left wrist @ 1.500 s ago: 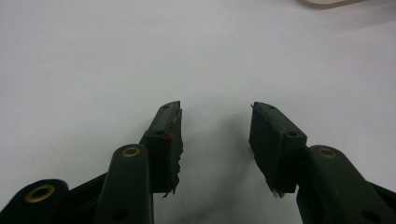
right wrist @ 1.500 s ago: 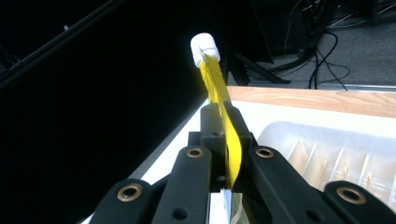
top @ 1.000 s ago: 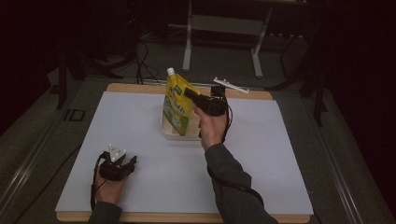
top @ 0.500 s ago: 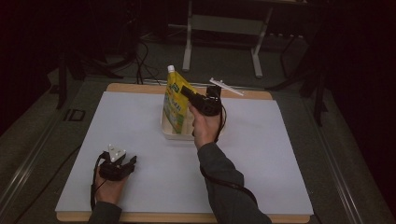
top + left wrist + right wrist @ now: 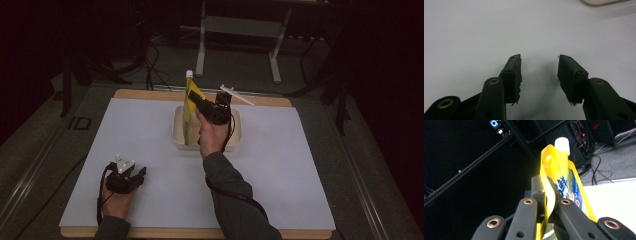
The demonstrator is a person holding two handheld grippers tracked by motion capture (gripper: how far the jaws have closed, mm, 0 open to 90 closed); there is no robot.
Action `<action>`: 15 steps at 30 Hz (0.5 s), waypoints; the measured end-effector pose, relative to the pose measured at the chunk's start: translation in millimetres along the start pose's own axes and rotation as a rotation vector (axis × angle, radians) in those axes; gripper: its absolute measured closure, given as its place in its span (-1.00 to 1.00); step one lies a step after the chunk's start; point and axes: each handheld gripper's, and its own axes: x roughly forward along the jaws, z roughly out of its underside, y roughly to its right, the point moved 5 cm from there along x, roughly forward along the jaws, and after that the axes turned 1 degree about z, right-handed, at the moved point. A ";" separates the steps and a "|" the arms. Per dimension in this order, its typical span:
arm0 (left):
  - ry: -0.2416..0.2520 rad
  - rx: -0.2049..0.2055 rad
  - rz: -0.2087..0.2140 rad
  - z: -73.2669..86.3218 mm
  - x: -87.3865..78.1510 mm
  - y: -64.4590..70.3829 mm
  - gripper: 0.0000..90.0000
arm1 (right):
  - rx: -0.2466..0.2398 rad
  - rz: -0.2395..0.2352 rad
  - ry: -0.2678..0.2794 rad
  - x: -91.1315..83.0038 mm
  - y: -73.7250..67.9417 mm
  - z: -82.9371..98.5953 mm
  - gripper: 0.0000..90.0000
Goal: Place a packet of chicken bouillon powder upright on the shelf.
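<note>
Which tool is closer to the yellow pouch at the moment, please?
The right. The right tool is clamped on the yellow pouch above the tray, while the left tool rests open near the table's front edge, far from it.

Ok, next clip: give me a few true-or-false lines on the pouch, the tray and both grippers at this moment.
1. The right gripper is shut on the yellow pouch. True.
2. The pouch lies flat on the white mat. False: it stands upright over the cream tray, white cap on top.
3. The left gripper holds a small object. False: its fingers stand apart with nothing between them, over the bare mat.
4. The left gripper sits near the front left of the mat, away from the tray. True.
5. The tray sits toward the far edge of the mat. True.
</note>
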 end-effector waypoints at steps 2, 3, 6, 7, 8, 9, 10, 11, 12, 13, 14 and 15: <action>0.001 -0.001 0.002 0.0 0.0 0.0 0.20 | -0.011 0.004 0.009 2.3 -0.8 1.4 1.00; 0.001 -0.001 0.002 0.0 0.0 0.1 0.20 | -0.010 0.000 0.009 2.9 -1.2 1.8 1.00; 0.001 -0.001 0.002 0.0 0.0 0.0 0.20 | -0.031 -0.013 0.020 5.0 -1.9 2.6 1.00; 0.001 -0.003 0.003 0.0 0.0 0.1 0.20 | -0.039 -0.016 0.023 5.5 -2.4 2.7 1.00; 0.001 -0.002 0.004 0.0 0.0 0.1 0.20 | -0.046 -0.017 0.026 5.9 -2.9 2.6 1.00; 0.000 -0.001 0.003 0.1 -0.1 0.0 0.20 | -0.059 -0.019 0.032 6.7 -3.8 2.5 1.00; 0.001 0.000 0.003 0.0 -0.2 0.0 0.20 | -0.071 -0.017 0.034 7.4 -4.6 2.5 1.00; 0.002 -0.001 0.004 0.1 -0.3 0.0 0.20 | -0.084 -0.013 0.040 8.2 -5.4 2.5 1.00; 0.003 -0.003 0.005 0.1 -0.3 -0.1 0.20 | -0.093 -0.014 0.045 8.8 -5.9 2.5 1.00; 0.003 -0.005 0.006 0.1 -0.3 -0.1 0.19 | -0.102 -0.015 0.046 10.3 -7.0 3.0 1.00; 0.003 -0.005 0.006 0.1 -0.4 -0.3 0.19 | -0.113 -0.010 0.049 11.2 -7.7 3.2 1.00; 0.004 -0.005 0.006 0.1 -0.5 -0.5 0.19 | -0.128 -0.005 0.052 12.3 -8.7 3.8 1.00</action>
